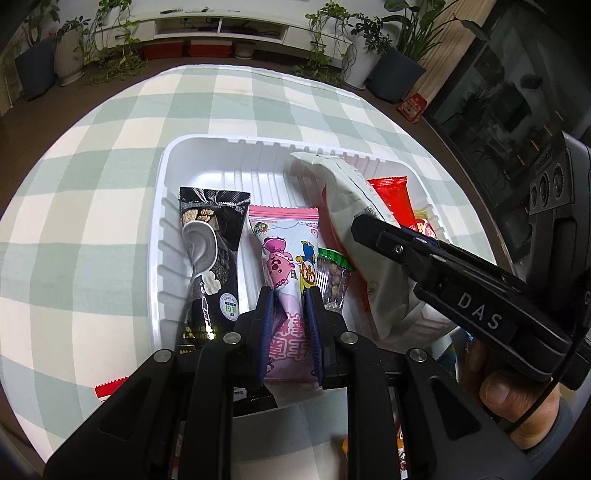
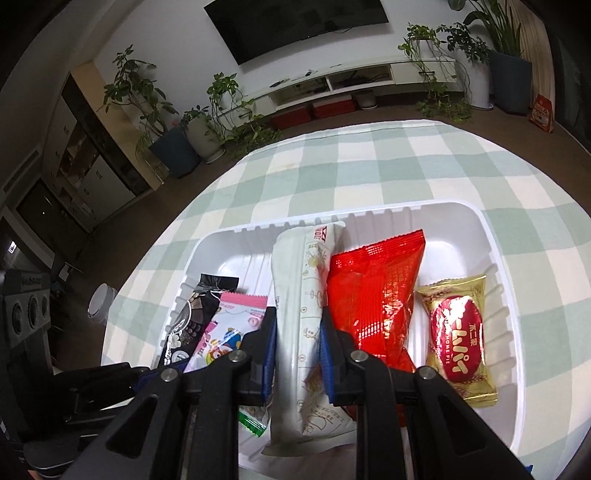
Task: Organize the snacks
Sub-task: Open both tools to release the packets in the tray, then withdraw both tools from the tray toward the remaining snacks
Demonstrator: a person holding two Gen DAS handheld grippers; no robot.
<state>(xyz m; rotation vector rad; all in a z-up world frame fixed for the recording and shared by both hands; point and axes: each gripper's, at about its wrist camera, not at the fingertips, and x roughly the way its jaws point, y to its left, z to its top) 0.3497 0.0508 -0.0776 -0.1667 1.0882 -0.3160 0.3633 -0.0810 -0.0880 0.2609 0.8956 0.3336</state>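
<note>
Table: round, covered with a green-and-cream checked cloth (image 1: 110, 155), the white plastic tray (image 1: 162, 236) sitting on it
Tray contents, left wrist view: black packet (image 1: 210, 254) with a spoon picture lies along the left side; pink cartoon packet (image 1: 286, 258) just beside it to the right; small clear bag of nuts (image 1: 334, 280) with a green top next to that; long white packet (image 1: 362, 236) raised at a slant over the red packet (image 1: 393, 199)
Tray contents, right wrist view: red packet (image 2: 373, 295) lies right of the white packet (image 2: 299, 325); gold packet with a red oval (image 2: 458, 336) sits further right, near the tray wall (image 2: 498, 266)
Left gripper (image 1: 289, 317): blue-padded fingers drawn in close on the lower half of the pink cartoon packet, one pad touching each side, the packet lying flat in the tray
Right gripper (image 2: 297, 343): fingers pinched on the middle of the white packet, which runs lengthwise between them, its far end toward the tray's back wall
Right gripper seen from the left camera (image 1: 369, 227): comes in from the right, its tip against the white packet
Outside the tray: a red serrated wrapper edge (image 1: 110, 386) lies on the cloth at the near left
Room: potted plants (image 2: 173, 144), a low white TV bench (image 2: 332, 85) and a wall-mounted screen (image 2: 295, 22)
</note>
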